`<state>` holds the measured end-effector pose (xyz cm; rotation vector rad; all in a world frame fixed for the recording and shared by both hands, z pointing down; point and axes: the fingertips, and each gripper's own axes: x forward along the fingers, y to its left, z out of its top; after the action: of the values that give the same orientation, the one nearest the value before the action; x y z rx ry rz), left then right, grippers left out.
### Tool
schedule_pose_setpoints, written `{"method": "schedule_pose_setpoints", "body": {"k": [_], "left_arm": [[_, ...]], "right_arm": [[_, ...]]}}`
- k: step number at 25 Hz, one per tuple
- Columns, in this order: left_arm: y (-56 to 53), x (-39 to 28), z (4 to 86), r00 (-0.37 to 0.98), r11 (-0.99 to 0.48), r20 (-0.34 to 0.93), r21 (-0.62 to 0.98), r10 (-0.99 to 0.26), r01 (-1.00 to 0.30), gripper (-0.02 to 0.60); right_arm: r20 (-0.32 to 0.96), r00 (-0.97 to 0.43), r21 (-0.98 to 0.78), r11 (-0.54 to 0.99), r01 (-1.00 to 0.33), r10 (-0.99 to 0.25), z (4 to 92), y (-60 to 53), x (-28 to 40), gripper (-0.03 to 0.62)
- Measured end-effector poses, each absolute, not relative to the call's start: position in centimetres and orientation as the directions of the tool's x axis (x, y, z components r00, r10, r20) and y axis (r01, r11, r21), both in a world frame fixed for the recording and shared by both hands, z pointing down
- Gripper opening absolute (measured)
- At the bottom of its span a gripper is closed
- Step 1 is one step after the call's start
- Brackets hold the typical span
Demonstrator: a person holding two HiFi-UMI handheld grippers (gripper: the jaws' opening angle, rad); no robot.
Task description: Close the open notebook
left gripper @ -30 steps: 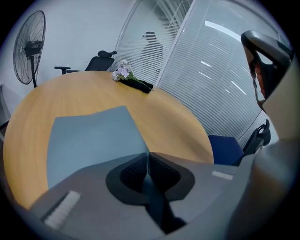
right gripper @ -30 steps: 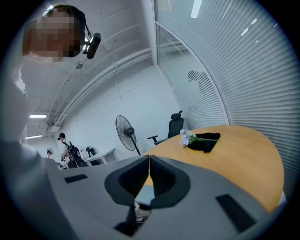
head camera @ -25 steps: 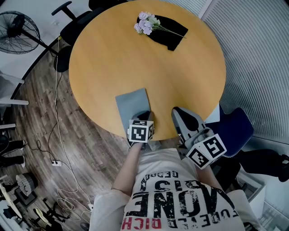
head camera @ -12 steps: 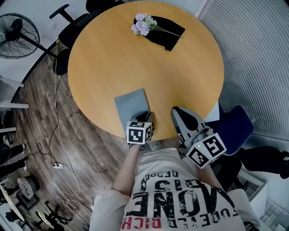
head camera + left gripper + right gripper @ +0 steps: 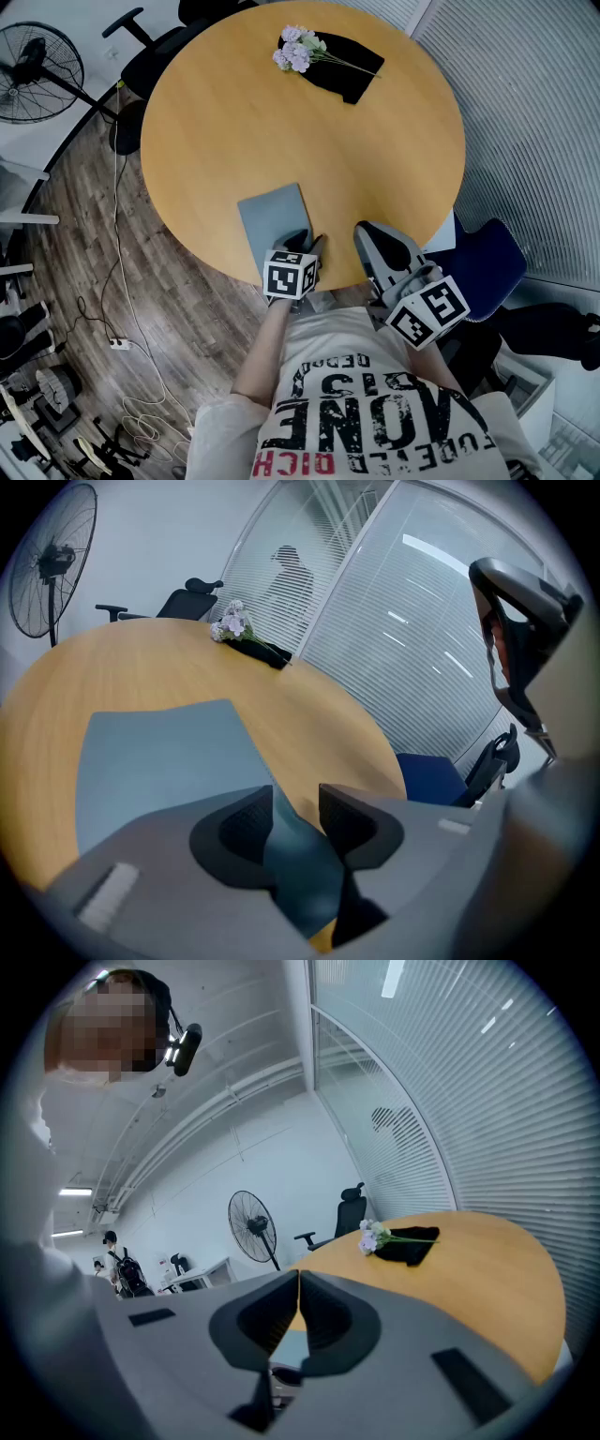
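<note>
Grey notebook (image 5: 272, 216) lies shut. Our left gripper (image 5: 295, 803) has just been opening, with the notebook's corner loose between its jaws. Our right gripper (image 5: 298, 1288) is clenched, empty. Next we back away.

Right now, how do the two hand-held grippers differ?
The left hand-held gripper has just been opening: its jaws stand apart, with a corner of the grey notebook between them. The right hand-held gripper has its jaws shut on nothing. The left tilts down at the table; the right points nearly level. Both sit at the table's near edge.
</note>
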<state>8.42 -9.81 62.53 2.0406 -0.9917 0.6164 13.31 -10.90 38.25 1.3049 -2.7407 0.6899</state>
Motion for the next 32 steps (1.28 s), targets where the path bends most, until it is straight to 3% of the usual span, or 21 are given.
{"method": "schedule_pose_setpoints", "body": {"k": [9,18,29,32], "left_arm": [[-9.8,8.3,62.4,0.579,-0.403,0.682,0.424,-0.447,-0.811,0.161],[-10.1,7.5,62.2,0.571,-0.361,0.672,0.444,-0.472,-0.82,0.1],[-10.3,6.9,61.6,0.567,-0.336,0.632,0.458,-0.528,-0.823,0.103],[-10.3,6.5,61.6,0.545,-0.334,0.635,0.431,-0.547,-0.838,0.059]], "right_arm": [[0.211,-0.645,-0.374,0.549,-0.747,-0.734,38.1,-10.9,13.4,0.012],[0.211,-0.644,-0.372,0.549,-0.749,-0.736,38.0,-10.9,13.4,0.012],[0.214,-0.64,-0.378,0.542,-0.751,-0.738,38.2,-11.1,13.7,0.012],[0.217,-0.637,-0.378,0.538,-0.754,-0.74,38.3,-11.1,13.9,0.012]]}}
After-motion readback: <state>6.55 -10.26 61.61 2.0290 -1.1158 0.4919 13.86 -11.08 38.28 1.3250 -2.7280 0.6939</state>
